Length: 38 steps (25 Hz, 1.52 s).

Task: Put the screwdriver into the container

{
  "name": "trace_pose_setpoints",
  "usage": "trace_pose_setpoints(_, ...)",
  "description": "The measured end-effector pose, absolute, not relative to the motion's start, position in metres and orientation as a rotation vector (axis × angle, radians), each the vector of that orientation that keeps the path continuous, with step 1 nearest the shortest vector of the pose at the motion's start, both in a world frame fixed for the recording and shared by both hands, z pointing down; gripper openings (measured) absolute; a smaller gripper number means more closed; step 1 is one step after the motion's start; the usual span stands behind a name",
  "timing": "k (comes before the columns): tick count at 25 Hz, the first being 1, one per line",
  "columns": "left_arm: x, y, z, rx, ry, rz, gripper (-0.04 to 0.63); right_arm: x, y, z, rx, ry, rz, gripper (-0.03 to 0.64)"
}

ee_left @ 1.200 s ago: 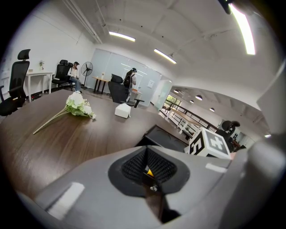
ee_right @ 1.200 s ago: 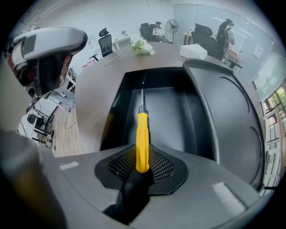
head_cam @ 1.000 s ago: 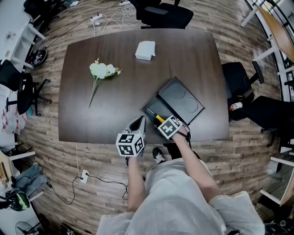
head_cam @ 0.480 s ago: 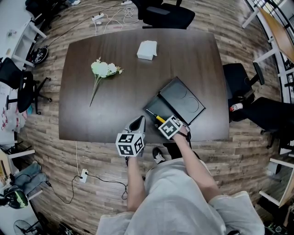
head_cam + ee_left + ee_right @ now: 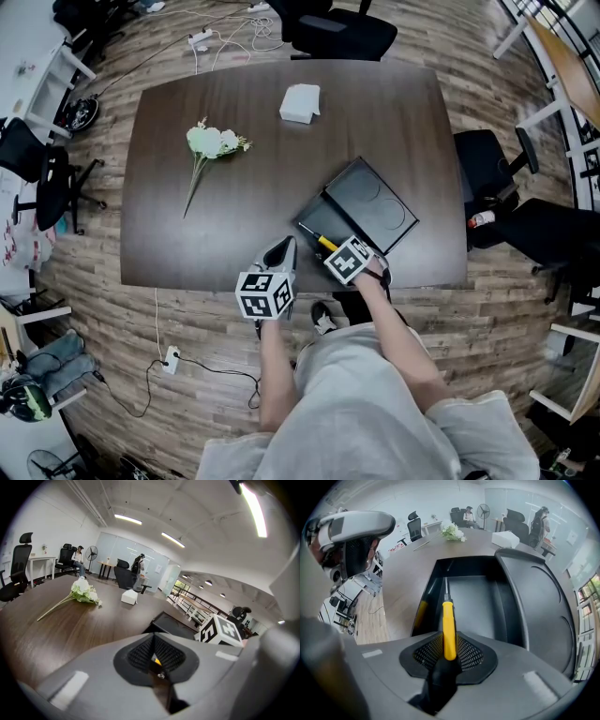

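A black container (image 5: 330,221) lies open on the dark table (image 5: 234,202), its lid (image 5: 373,203) folded out to the right. My right gripper (image 5: 449,654) is shut on the screwdriver (image 5: 448,623) by its yellow and black handle. The metal shaft points forward and down into the container's tray (image 5: 473,597). From the head view the screwdriver (image 5: 322,241) reaches over the tray's near end, ahead of the right gripper (image 5: 335,251). My left gripper (image 5: 281,251) hovers at the table's near edge, left of the container, shut with nothing in it. Its pads (image 5: 140,653) meet.
A bunch of white flowers (image 5: 210,145) lies at the table's far left. A white box (image 5: 300,102) sits at the far edge. Black office chairs (image 5: 487,164) stand to the right, another chair (image 5: 333,28) beyond the table. Cables (image 5: 173,361) trail on the wooden floor.
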<state>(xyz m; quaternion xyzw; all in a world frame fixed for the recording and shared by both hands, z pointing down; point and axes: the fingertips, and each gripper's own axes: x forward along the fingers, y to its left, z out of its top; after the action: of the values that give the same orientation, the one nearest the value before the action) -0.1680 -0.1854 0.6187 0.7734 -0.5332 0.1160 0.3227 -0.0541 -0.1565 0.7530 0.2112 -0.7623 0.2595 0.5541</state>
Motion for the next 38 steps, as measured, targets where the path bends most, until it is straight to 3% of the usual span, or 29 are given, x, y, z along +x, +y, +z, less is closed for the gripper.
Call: trace_pose_setpoints(38,-0.135,-0.13,0.602,2.121,-1.369,0.39,0.054,-0.047,-0.161,0.652,0.794,-2.179,0.553,0.083)
